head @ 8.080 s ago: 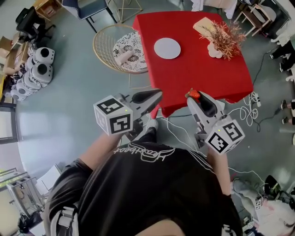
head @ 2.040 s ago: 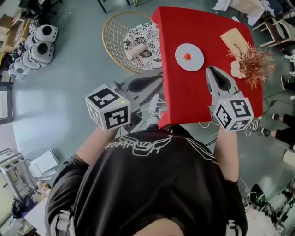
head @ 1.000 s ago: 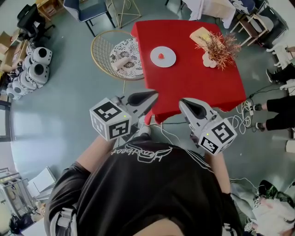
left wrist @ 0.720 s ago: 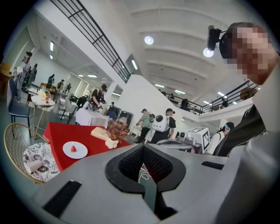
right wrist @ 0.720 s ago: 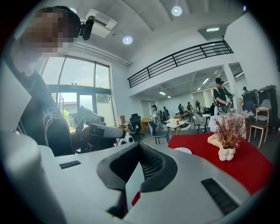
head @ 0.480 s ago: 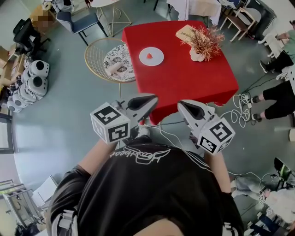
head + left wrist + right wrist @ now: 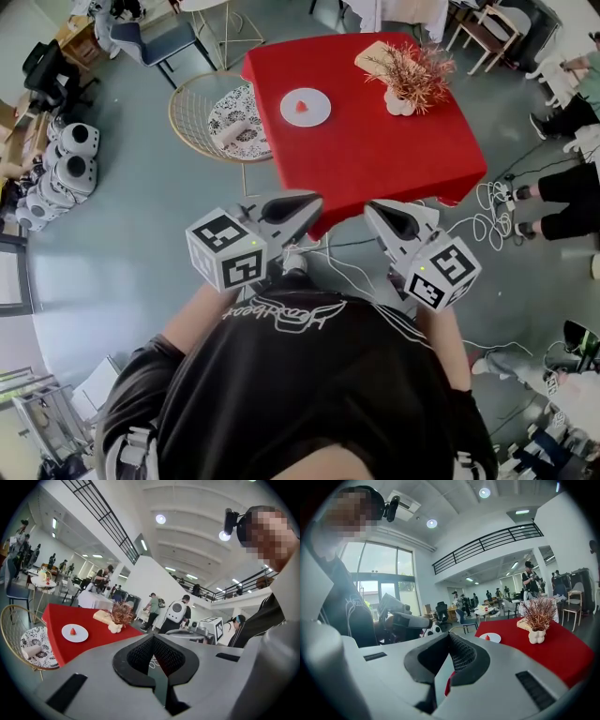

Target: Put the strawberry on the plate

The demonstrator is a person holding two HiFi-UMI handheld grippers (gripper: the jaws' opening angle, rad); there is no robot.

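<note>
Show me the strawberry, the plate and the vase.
strawberry (image 7: 301, 106), head view, its red middle.
plate (image 7: 318, 112), head view, bare white part beside the berry.
vase (image 7: 401, 103), head view, its pale body.

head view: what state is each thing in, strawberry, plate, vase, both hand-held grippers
strawberry: resting on the plate, not held
plate: flat on the red table, loaded
vase of dried twigs: upright on the table
left hand-held gripper: shut, empty
right hand-held gripper: shut, empty
</note>
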